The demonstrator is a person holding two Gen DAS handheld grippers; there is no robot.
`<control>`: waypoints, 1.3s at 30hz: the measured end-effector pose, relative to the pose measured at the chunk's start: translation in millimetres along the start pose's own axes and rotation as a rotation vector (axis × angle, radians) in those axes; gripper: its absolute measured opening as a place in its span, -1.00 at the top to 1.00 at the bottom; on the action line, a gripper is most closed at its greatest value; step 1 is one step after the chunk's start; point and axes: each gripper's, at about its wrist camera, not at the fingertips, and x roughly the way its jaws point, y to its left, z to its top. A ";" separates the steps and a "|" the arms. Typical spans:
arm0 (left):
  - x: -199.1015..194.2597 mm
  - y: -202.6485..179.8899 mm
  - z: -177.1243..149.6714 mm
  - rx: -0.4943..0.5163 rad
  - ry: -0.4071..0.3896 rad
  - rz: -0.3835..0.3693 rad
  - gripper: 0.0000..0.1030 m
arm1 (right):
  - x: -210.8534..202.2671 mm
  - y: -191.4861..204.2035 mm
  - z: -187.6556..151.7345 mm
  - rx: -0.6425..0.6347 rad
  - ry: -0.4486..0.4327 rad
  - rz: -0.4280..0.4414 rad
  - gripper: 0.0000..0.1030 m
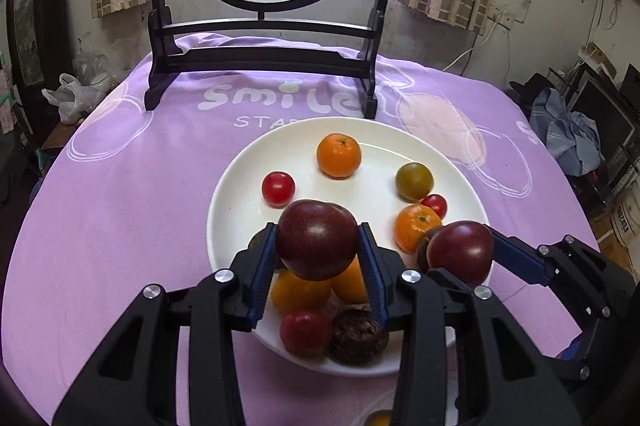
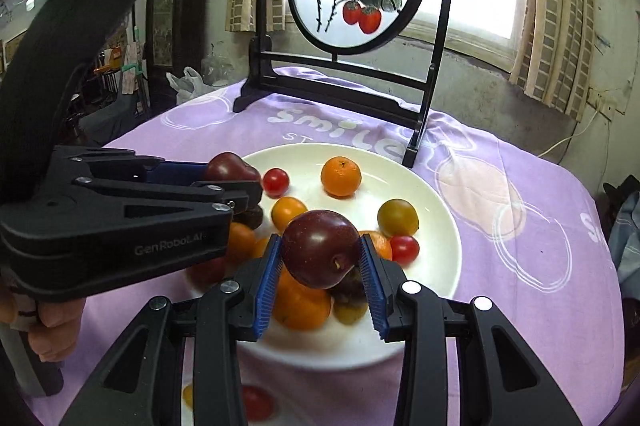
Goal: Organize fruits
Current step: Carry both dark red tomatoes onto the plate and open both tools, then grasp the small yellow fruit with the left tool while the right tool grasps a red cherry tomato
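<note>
While each tool clamped a dark plum, the left tool [image 1: 318,246] and right tool [image 2: 320,258] hovered above the white plate [image 1: 240,178]. Mandarins sat near twelve o'clock, apparently already sorted.

From the left wrist view, the dark plum [image 1: 317,240] pinched in the left gripper [image 1: 318,266] covers most of two orange fruits [image 1: 298,292] behind it, and a small dark fruit [image 1: 259,240] barely peeks past the left finger. In the right wrist view, the right gripper [image 2: 320,266] and its plum [image 2: 320,249] hide much of a brown fruit [image 2: 347,287], while near the bottom edge a red fruit [image 2: 256,402] and a yellow one [image 2: 188,395] are too blurred to identify
</note>
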 end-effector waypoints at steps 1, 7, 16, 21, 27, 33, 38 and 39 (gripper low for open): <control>5.2 1.6 2.3 -0.007 0.006 0.005 0.24 | 7.2 -1.6 1.8 0.007 0.007 -0.006 0.24; 27.0 8.5 7.3 -0.071 0.041 0.013 0.09 | 25.7 -6.9 3.8 0.042 -0.012 -0.020 -0.16; -6.0 12.6 -4.5 -0.117 -0.030 0.011 -0.23 | -10.1 -24.1 -13.5 0.111 -0.048 -0.016 -0.29; -25.0 10.9 -23.3 -0.105 -0.034 0.016 -0.31 | -31.3 -31.8 -35.6 0.150 -0.035 -0.015 -0.29; -37.6 4.2 -57.0 -0.074 -0.011 -0.007 -0.36 | -47.3 -35.5 -59.9 0.192 -0.012 -0.003 -0.29; -41.7 -1.1 -91.3 -0.011 -0.002 -0.038 -0.38 | -56.4 -37.7 -79.8 0.209 0.005 0.006 -0.29; -49.9 -9.6 -98.1 0.035 -0.015 -0.082 -0.38 | -53.9 -30.6 -83.9 0.168 0.027 0.004 -0.29; -48.3 -11.9 -100.2 0.050 -0.007 -0.083 -0.38 | -52.2 -29.8 -84.0 0.167 0.037 0.012 -0.29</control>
